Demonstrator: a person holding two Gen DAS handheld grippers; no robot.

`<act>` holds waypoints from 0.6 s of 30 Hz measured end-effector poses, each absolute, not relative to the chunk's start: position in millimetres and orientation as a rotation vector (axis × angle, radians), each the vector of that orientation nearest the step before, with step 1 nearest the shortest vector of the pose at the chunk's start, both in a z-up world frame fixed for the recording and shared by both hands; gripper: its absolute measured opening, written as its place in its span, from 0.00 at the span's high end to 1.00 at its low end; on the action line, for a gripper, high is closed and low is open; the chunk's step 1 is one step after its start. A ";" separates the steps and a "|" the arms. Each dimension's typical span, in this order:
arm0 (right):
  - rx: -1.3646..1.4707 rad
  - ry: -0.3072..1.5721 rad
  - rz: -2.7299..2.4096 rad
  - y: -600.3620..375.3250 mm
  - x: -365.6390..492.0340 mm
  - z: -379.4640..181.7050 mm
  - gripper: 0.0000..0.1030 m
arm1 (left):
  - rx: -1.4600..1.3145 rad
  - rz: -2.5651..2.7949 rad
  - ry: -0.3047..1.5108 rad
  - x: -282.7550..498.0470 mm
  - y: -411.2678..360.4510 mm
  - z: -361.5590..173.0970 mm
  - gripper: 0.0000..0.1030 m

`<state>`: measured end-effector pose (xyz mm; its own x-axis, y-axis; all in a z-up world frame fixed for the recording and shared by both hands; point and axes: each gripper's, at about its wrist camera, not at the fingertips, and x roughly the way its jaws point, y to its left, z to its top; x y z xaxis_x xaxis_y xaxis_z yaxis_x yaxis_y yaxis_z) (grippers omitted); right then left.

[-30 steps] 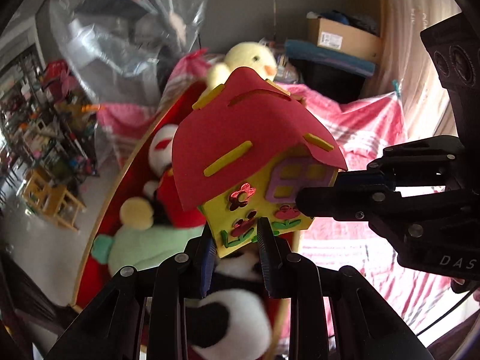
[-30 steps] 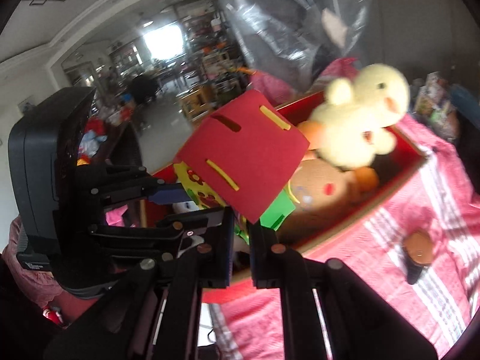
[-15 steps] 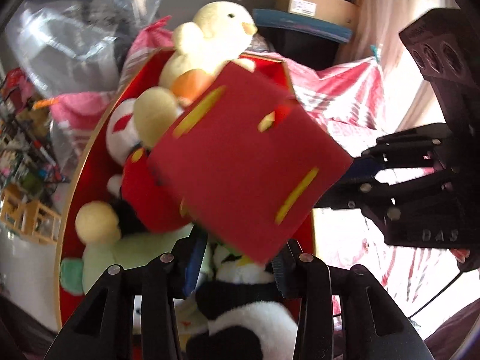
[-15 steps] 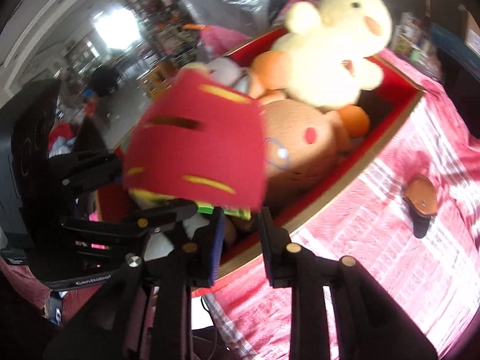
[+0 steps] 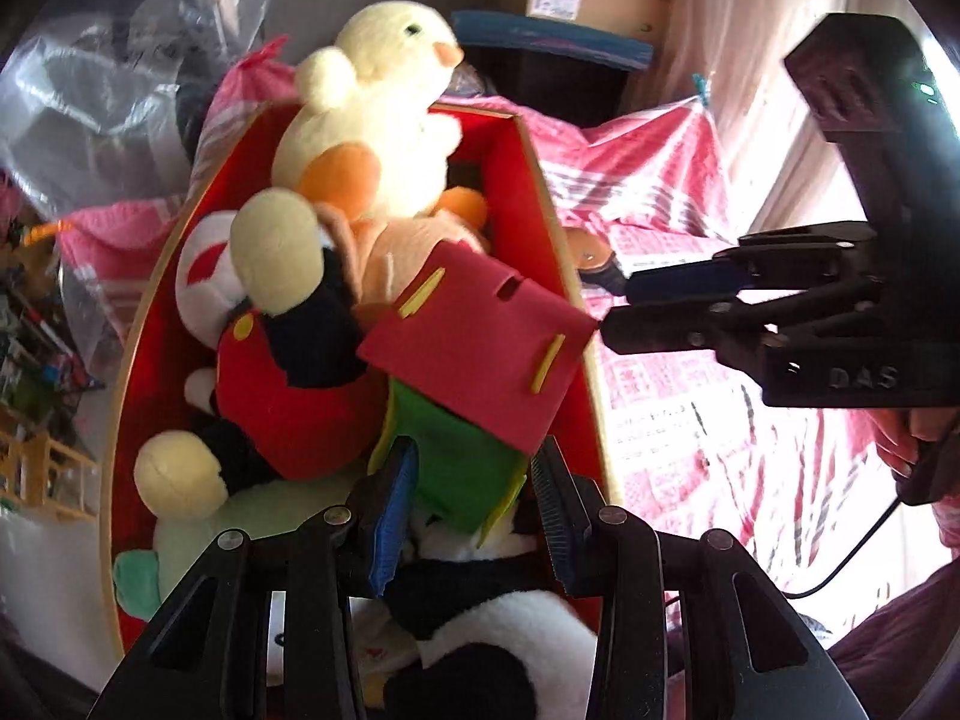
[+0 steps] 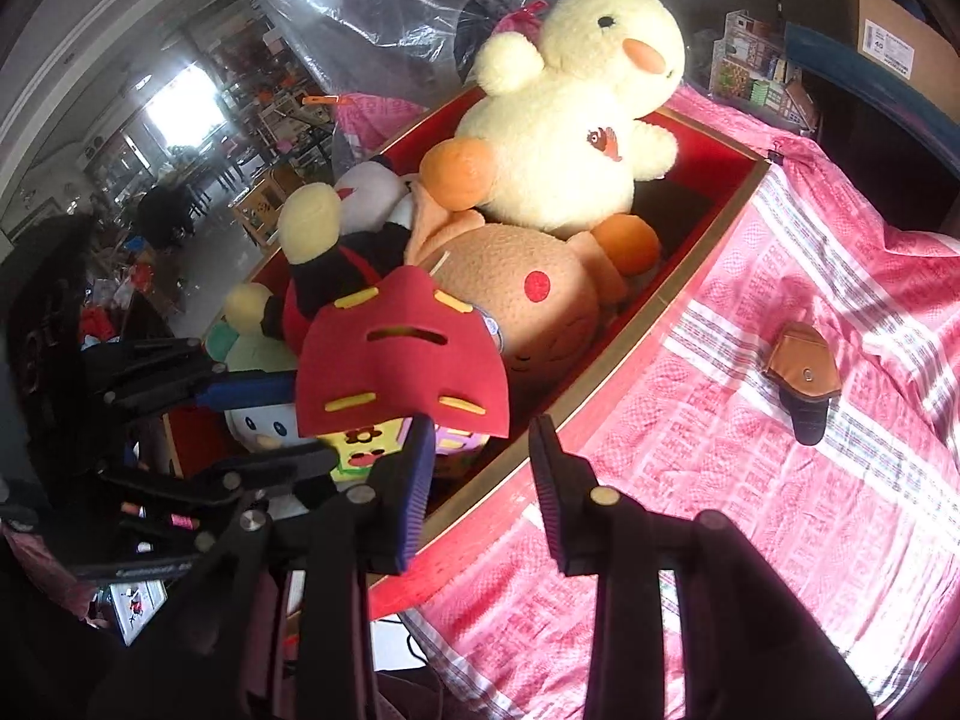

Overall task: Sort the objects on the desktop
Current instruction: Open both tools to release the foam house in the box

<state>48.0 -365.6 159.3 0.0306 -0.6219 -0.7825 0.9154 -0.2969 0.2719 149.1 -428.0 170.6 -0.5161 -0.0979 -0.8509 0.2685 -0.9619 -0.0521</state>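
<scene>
The foam toy house (image 5: 474, 360) lay tilted in the red box (image 5: 564, 276) among plush toys, between the parted fingers of the left gripper (image 5: 474, 480), the right gripper (image 6: 480, 468) likewise open; backing out straight would avoid snagging its roof.

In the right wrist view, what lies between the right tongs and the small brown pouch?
Only bare pink checked cloth lies between the right tongs and the brown pouch; the right wrist view shows this.
</scene>
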 end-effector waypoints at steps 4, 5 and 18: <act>1.000 0.426 -1.544 -367.0 51.1 158.8 0.56 | 1.375 -2.495 0.289 155.5 -424.6 169.8 0.17; 0.991 0.429 -1.531 -366.5 52.0 159.4 0.47 | 1.372 -2.482 0.289 157.2 -422.9 170.5 0.16; 0.898 0.464 -1.446 -354.8 64.4 168.2 0.00 | 1.260 -2.306 0.178 181.8 -411.5 189.0 0.05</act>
<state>64.4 -354.8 168.2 0.1168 -0.6446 -0.7555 0.9639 -0.1097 0.2426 181.8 -411.5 189.0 -0.4453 -0.3652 -0.8175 0.4862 -0.8653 0.1217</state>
